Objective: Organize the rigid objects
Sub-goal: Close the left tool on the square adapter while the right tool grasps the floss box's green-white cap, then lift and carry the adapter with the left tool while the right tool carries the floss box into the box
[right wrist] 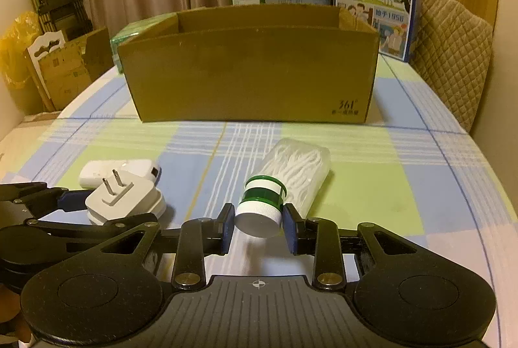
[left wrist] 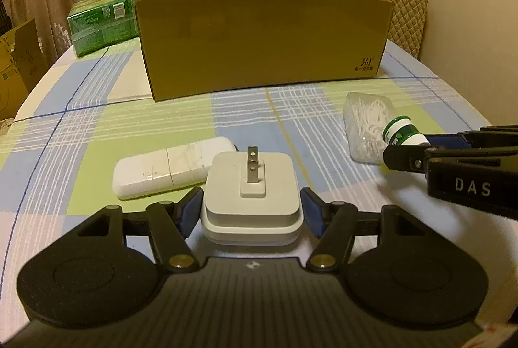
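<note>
Cardboard box [left wrist: 262,37] reads "361°"; before it our left gripper [left wrist: 252,212] clamps the white charger [left wrist: 252,186], our right gripper [right wrist: 259,226] the green-banded bottle [right wrist: 262,205].

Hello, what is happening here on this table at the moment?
A person is tidying small items with two handheld tongs. The left tongs grip a white plug adapter; the right tongs grip a small green-and-white bottle. A white device and a clear box of floss picks lie on the checked tablecloth, before the open cardboard box.
</note>
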Action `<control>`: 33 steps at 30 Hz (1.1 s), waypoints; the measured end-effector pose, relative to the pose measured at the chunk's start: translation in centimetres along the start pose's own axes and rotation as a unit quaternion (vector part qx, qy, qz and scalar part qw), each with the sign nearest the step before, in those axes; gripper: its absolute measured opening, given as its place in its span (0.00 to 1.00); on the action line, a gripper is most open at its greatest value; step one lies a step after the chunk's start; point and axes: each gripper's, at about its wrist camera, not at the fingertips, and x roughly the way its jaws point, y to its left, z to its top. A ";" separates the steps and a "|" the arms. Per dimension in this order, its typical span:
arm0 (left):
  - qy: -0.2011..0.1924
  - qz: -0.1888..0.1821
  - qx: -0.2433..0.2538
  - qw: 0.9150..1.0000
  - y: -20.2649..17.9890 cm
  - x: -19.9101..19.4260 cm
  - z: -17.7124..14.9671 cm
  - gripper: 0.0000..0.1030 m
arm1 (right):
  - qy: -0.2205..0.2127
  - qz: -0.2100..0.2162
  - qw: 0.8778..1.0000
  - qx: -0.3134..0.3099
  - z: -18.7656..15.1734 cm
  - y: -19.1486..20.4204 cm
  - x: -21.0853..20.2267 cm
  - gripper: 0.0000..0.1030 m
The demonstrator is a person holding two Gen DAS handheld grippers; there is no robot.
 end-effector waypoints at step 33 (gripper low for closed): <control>-0.120 0.027 0.012 0.992 2.3 -2.2 16.4 0.59 | -0.145 0.004 0.989 0.000 14.0 -2.5 -1.5 0.28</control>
